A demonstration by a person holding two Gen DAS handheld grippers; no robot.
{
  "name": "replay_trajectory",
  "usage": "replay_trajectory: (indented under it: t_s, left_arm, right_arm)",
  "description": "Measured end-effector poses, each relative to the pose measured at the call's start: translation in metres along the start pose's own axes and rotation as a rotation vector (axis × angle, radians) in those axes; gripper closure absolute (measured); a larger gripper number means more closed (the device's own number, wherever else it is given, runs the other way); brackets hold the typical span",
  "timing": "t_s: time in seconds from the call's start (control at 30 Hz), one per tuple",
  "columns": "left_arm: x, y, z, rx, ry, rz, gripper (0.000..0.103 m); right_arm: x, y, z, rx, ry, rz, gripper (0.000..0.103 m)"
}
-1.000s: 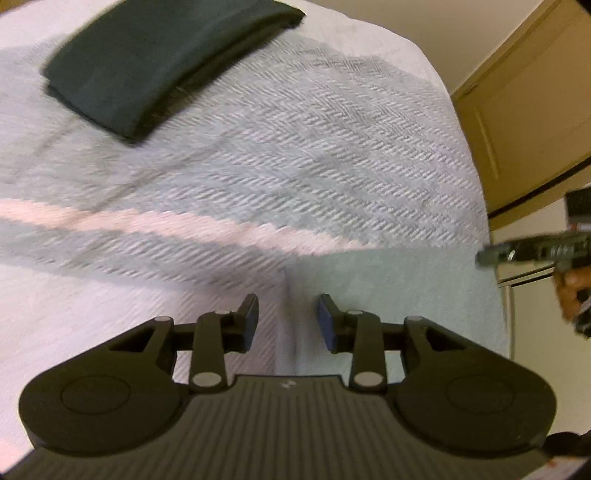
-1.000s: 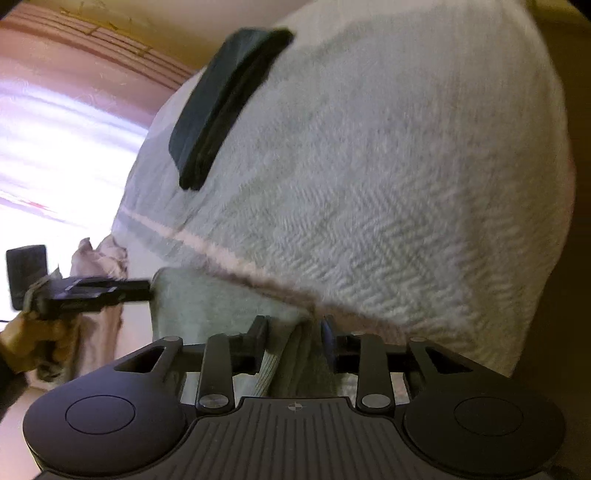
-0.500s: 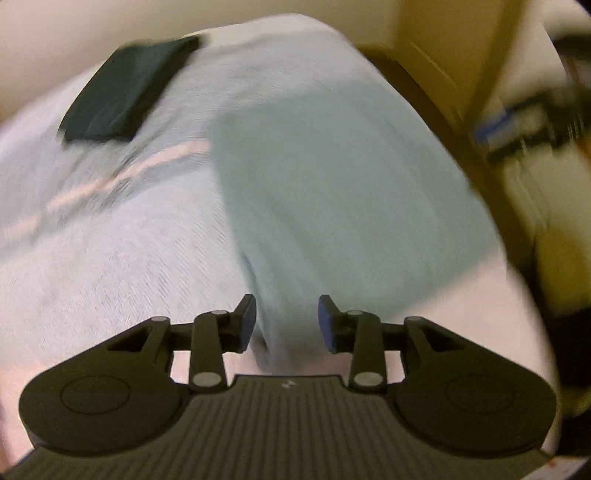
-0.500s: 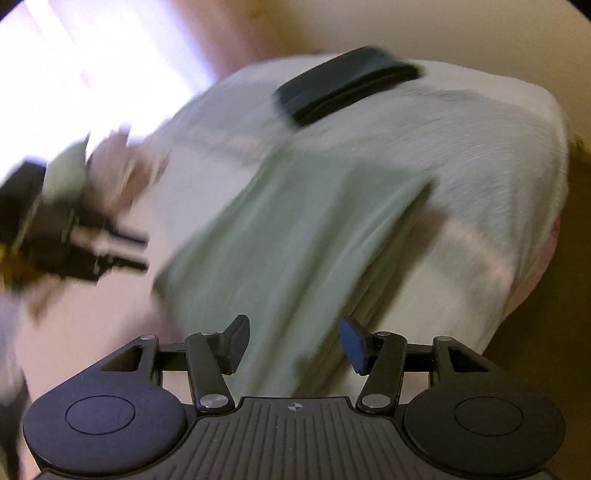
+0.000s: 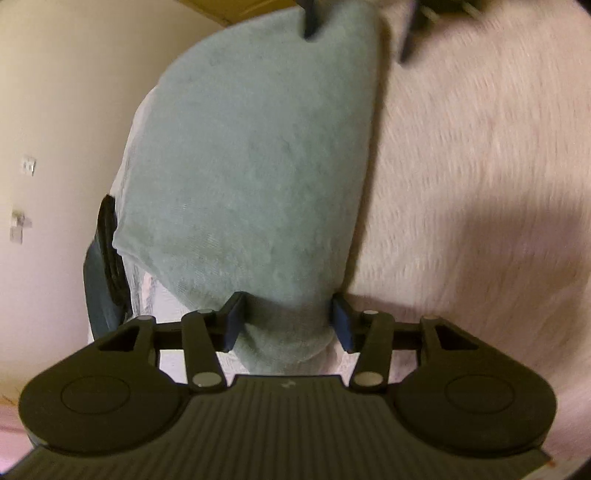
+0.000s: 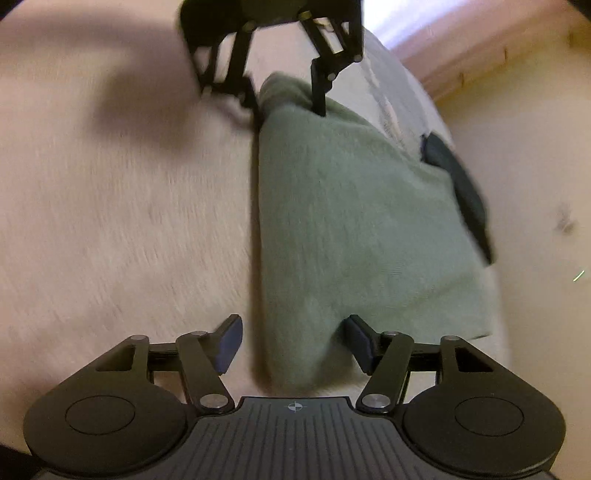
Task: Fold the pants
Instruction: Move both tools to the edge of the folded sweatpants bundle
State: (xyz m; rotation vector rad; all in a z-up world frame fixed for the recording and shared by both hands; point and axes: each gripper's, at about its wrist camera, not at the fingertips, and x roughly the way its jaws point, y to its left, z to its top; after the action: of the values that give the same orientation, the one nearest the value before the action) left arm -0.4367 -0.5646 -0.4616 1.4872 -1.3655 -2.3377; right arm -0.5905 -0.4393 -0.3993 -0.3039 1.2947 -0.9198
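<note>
The green pants (image 5: 251, 166) lie folded into a flat panel on the bed, and they also show in the right wrist view (image 6: 351, 221). My left gripper (image 5: 288, 325) is open, its fingers standing either side of the near corner of the cloth. My right gripper (image 6: 294, 341) is open too, with the opposite corner between its fingers. Each gripper appears at the far end of the panel in the other's view: the right gripper (image 5: 354, 29) and the left gripper (image 6: 286, 99).
The pale herringbone bed cover (image 5: 480, 184) spreads beside the pants (image 6: 110, 221). A dark folded garment (image 5: 103, 266) lies beyond the pants near the bed's edge (image 6: 461, 192). A cream wall (image 5: 55, 110) stands past that edge.
Both grippers swung round with the green pants, which hung at the bed's edge before and now lie flat on the bed. Both grippers' fingers have spread wider around the cloth.
</note>
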Motion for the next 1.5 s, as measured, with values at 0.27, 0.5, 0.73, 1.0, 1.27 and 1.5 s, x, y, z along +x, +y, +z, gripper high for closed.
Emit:
replay_trajectory:
  t_s: [0.27, 0.5, 0.73, 1.0, 1.27, 1.5]
  left_arm:
    - [0.001, 0.028, -0.019, -0.194, 0.044, -0.056, 0.061]
    - [-0.039, 0.075, -0.029, -0.551, 0.186, -0.081, 0.064]
    - [-0.125, 0.091, -0.03, -0.978, 0.275, -0.076, 0.063]
    - [-0.193, 0.099, -0.034, -1.542, 0.269, -0.029, 0.056]
    - [-0.209, 0.104, -0.035, -1.804, 0.296, 0.015, 0.053]
    - [-0.149, 0.107, -0.031, -2.095, 0.357, 0.061, 0.052]
  right_arm:
    - [-0.009, -0.037, -0.051, 0.218, 0.148, 0.079, 0.103]
    - [-0.054, -0.096, -0.034, 0.561, 0.139, 0.178, 0.081]
    - [-0.098, -0.128, -0.021, 0.858, 0.132, 0.245, 0.055]
    - [-0.135, -0.178, -0.022, 1.013, 0.065, 0.256, 0.054]
    - [-0.113, -0.255, -0.043, 1.053, -0.001, 0.27, 0.052]
    - [-0.008, -0.346, -0.058, 0.931, -0.044, 0.42, 0.047]
